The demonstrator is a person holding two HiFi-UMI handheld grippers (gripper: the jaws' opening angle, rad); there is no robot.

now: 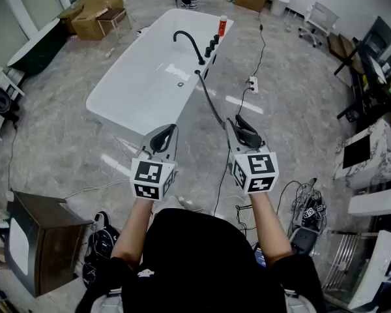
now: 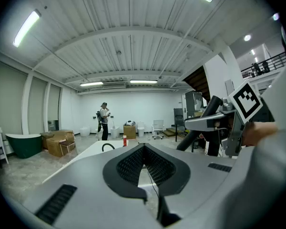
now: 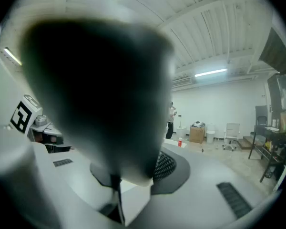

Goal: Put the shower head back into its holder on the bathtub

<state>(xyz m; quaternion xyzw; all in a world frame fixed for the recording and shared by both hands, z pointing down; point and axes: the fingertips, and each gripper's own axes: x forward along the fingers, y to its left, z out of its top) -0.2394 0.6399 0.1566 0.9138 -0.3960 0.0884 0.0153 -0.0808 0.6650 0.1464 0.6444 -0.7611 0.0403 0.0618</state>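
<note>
The right hand-held gripper (image 1: 240, 128) is clamped on the black shower head (image 1: 249, 135), which in the right gripper view shows only as a large dark blur between the jaws. From the head a thin black hose (image 1: 212, 106) runs forward to the near rim of the white freestanding bathtub (image 1: 127, 87), which stands on the grey marbled floor well ahead of both grippers. A curved black spout (image 1: 188, 43) and a red bottle (image 1: 223, 25) stand at the tub's right rim. The left hand-held gripper (image 1: 164, 137) is level with the right one, just to its left, its jaws together and empty.
</note>
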